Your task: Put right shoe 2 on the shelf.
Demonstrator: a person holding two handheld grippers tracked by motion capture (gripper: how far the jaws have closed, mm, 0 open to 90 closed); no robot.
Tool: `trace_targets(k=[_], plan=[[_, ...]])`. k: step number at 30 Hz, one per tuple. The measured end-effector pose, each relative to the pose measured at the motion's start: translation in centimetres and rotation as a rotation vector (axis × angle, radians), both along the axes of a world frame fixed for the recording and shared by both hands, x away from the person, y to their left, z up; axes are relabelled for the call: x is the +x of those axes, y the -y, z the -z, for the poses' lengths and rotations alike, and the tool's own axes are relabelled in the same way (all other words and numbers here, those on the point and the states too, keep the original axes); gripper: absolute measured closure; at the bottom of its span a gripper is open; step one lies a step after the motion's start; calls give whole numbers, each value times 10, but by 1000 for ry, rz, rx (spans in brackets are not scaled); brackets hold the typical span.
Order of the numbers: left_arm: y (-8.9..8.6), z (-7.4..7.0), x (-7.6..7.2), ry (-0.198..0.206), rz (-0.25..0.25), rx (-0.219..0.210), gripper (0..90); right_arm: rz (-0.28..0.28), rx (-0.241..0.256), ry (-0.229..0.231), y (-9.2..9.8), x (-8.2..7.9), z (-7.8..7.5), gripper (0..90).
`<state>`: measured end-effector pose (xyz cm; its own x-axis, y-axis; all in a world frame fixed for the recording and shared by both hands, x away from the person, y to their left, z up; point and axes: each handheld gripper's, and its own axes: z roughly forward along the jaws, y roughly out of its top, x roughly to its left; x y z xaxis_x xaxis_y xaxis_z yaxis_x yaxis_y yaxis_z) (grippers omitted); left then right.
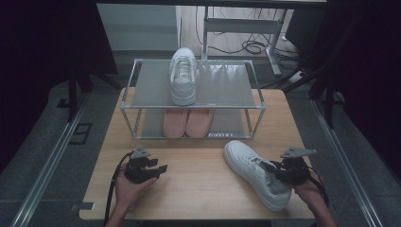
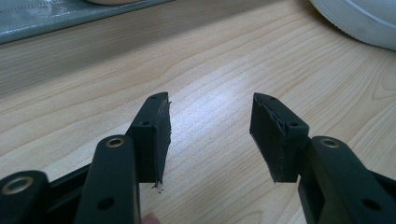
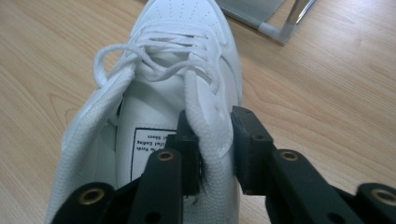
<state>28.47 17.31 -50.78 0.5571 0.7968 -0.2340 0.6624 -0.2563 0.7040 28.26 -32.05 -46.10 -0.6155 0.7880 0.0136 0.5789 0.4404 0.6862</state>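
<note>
A white sneaker (image 1: 255, 172) lies on the wooden table (image 1: 198, 184) at the front right, toe toward the rack. My right gripper (image 1: 278, 171) is shut on the side wall of its collar; in the right gripper view the jaws pinch the white sneaker (image 3: 177, 79) at the padded rim, right gripper (image 3: 210, 135). A second white sneaker (image 1: 183, 75) stands on the top shelf of the metal rack (image 1: 137, 101). My left gripper (image 1: 158, 166) rests at the front left, open over bare wood, left gripper (image 2: 210, 126) with nothing between its jaws.
A pair of pink shoes (image 1: 187, 122) sits on the rack's lower shelf. The rack fills the far half of the table. Bare wood lies between the two grippers. Table legs and cables (image 1: 250, 46) show on the floor behind.
</note>
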Motion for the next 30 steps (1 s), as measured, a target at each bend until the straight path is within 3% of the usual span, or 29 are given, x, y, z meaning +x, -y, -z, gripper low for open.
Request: trace_targets(k=[16,30], plan=[[-2,-1,0,2,-6,-3,485,32,87,30,4,-2,3,797],[-3,-1,0,2,-7,-2,484,27,140,63,7,-8,-2,800]])
